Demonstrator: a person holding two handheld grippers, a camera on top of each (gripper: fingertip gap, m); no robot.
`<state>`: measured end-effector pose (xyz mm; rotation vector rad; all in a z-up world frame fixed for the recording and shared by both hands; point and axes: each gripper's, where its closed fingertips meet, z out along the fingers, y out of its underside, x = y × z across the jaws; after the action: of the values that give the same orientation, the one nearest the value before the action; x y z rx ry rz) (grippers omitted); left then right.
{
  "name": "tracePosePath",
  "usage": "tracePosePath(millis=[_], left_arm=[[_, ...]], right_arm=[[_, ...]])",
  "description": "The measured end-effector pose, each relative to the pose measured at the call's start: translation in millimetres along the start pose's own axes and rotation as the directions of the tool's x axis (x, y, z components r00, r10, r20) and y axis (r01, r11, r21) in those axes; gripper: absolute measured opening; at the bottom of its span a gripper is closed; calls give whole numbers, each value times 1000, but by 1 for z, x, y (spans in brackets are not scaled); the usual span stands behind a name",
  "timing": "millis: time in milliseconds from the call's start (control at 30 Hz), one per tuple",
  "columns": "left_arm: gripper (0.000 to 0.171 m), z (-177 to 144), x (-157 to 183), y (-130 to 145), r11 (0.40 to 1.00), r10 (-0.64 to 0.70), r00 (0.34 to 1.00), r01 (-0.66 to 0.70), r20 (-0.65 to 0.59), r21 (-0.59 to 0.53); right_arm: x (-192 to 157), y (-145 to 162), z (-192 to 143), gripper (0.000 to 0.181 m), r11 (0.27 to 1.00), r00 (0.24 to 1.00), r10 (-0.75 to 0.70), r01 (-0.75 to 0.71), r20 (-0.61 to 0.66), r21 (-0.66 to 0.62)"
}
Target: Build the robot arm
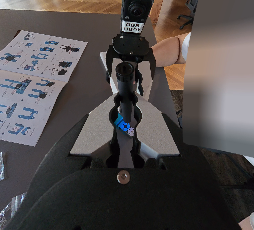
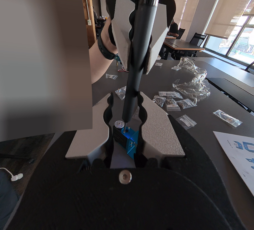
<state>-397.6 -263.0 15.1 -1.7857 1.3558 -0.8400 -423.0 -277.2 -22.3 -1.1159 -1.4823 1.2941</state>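
Note:
My left gripper [image 1: 125, 96] is shut on a dark grey screwdriver [image 1: 125, 85] near its fingertips. In the right wrist view it [image 2: 136, 70] comes down from above with the screwdriver [image 2: 132, 92] pointing down. My right gripper [image 2: 125, 95] is shut on a black servo [image 2: 118, 136] with a blue metal bracket [image 2: 130, 139] and a silver round horn [image 2: 119, 124]. The screwdriver tip rests on a small screw in the bracket's top face. In the left wrist view the right gripper [image 1: 130, 85] faces me, and the bracket [image 1: 121, 124] shows through the gap between my fingers.
An open assembly manual [image 1: 34, 78] lies left on the dark table [image 1: 82, 30]. Several small bags of screws [image 2: 171, 102] and crumpled clear plastic [image 2: 192, 83] lie on the other side. A person's forearm with a black wristband [image 2: 107, 52] is behind. The table edge runs close by. Across from one pair of fingers to the other is roughly 5 cm.

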Motion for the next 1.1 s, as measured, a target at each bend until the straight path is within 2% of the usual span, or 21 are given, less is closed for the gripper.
tracePosePath(millis=[300,500,567,633,733,800,833,933,1033,1100], left_arm=[[16,-11,-1,-10,999,40,997,-42,60,32],[16,-32,-10,-20,994,5,994,-16,108,106],[16,-44,-12,-27,989,-15,991,-5,134,147],[16,-57,-12,-35,981,-34,986,2,160,193],[16,-74,-16,-42,972,-59,968,0,245,234],[16,-82,-24,-41,962,-126,942,40,312,269],[16,-85,-27,-39,953,-174,929,75,326,293],[16,-89,-26,-16,903,-377,870,269,318,335],[16,-91,-12,26,784,-604,726,466,329,410],[16,-84,4,56,670,-732,614,569,295,477]], right_arm=[[2,4,0,36,1000,1000,-10,10,2,-7],[12,-23,-24,35,986,998,-51,56,-37,159],[23,-36,-39,35,965,989,-76,106,-129,240],[40,-47,-57,34,939,956,-91,176,-279,297],[66,-51,-83,26,916,875,-83,256,-476,310],[80,-44,-89,26,928,831,-84,266,-549,260],[82,-40,-86,25,937,837,-80,247,-541,245],[74,-23,-60,25,972,905,-68,156,-421,177],[67,-4,-39,26,994,944,-50,80,-326,79],[58,-1,-33,23,996,965,-33,52,-259,67]])
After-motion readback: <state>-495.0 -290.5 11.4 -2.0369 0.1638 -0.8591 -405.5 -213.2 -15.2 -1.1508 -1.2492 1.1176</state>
